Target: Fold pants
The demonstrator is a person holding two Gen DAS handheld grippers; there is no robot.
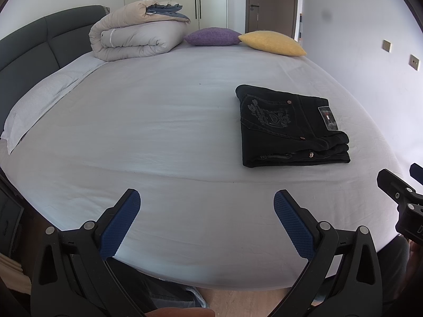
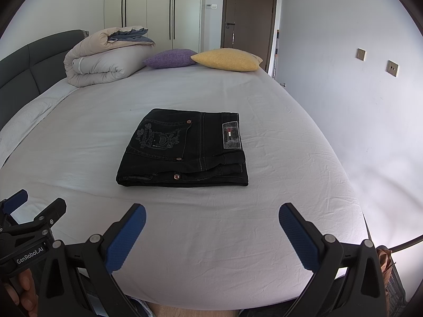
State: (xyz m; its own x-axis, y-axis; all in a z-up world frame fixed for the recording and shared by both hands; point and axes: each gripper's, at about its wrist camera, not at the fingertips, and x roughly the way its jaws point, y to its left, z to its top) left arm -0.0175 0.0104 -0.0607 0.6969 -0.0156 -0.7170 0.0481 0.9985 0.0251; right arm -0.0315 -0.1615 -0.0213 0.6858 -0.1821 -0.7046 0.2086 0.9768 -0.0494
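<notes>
Black jeans [image 1: 290,129] lie folded into a compact rectangle on the white bed sheet [image 1: 158,132], back pocket embroidery and waist label facing up. They also show in the right wrist view [image 2: 185,150], straight ahead. My left gripper [image 1: 206,200] is open and empty over the near bed edge, left of the jeans. My right gripper [image 2: 211,214] is open and empty, a short way in front of the jeans. Each gripper shows at the edge of the other's view: the right gripper [image 1: 404,185] and the left gripper [image 2: 31,206].
A rolled beige duvet [image 1: 137,37], a purple cushion [image 1: 211,37] and a yellow cushion [image 1: 272,43] lie at the far end of the bed. A grey headboard [image 1: 31,47] runs along the left. A wall stands on the right; wardrobes and a brown door stand behind.
</notes>
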